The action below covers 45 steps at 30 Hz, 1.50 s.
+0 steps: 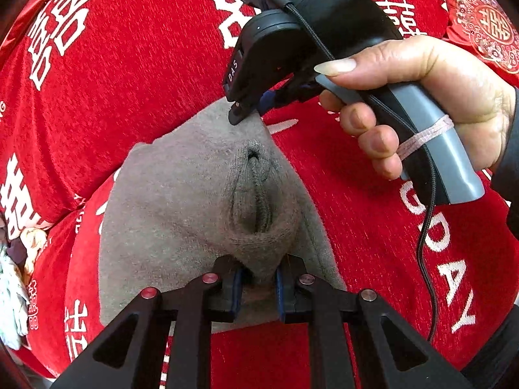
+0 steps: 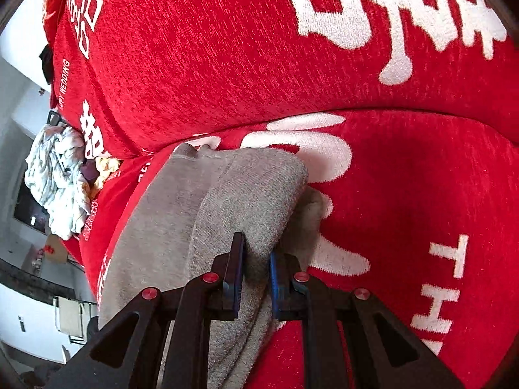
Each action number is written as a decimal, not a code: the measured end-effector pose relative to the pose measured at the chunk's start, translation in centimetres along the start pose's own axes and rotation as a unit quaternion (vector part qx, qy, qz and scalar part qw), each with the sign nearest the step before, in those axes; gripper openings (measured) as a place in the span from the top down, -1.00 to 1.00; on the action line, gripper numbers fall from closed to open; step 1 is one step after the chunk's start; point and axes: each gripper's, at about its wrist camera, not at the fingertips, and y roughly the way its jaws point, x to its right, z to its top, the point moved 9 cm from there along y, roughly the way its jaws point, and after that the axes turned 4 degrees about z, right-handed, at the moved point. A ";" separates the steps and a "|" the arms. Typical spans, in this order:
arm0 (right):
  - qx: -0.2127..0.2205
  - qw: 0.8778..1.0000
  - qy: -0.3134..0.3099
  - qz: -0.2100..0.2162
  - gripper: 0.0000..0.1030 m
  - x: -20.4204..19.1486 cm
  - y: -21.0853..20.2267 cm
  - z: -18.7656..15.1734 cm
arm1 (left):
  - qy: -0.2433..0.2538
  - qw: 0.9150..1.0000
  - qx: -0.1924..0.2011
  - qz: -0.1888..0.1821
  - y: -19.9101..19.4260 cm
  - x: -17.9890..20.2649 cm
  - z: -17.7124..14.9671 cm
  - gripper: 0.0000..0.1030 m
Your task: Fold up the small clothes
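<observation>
Grey knit garment (image 1: 181, 201) lies across the centre of both views on a red cover with white lettering (image 1: 129, 81). At bottom centre of the left wrist view, the left hand-held gripper (image 1: 256, 288) is clamped on a bunched fold of it. In the upper right of that view, a hand (image 1: 431, 97) grips the right hand-held gripper (image 1: 246, 110) angled downward onto the garment's far edge; the right wrist view shows its pads (image 2: 238, 272) pinching a folded-over layer. A crumpled pale cloth pile (image 2: 58, 188) sits at left.

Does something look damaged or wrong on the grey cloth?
Yes. The grey cloth has a small dark hole near its middle, with puckered wrinkles running from it toward the left hand-held gripper.
</observation>
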 end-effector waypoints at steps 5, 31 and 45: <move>0.009 0.999 0.034 -0.005 0.69 0.3 -1.9 -0.1 | -0.009 0.999 0.001 -0.040 -1.4 -0.5 -0.5 -0.05; 0.035 0.998 -0.045 -0.027 0.89 -8.0 -5.1 -13.5 | -0.222 0.970 -0.035 -0.090 1.9 -16.2 -7.2 -0.62; 0.083 0.996 -0.008 -0.013 0.82 -6.7 -8.2 -15.9 | -0.203 0.975 -0.001 -0.092 -1.2 -17.0 -5.6 -0.62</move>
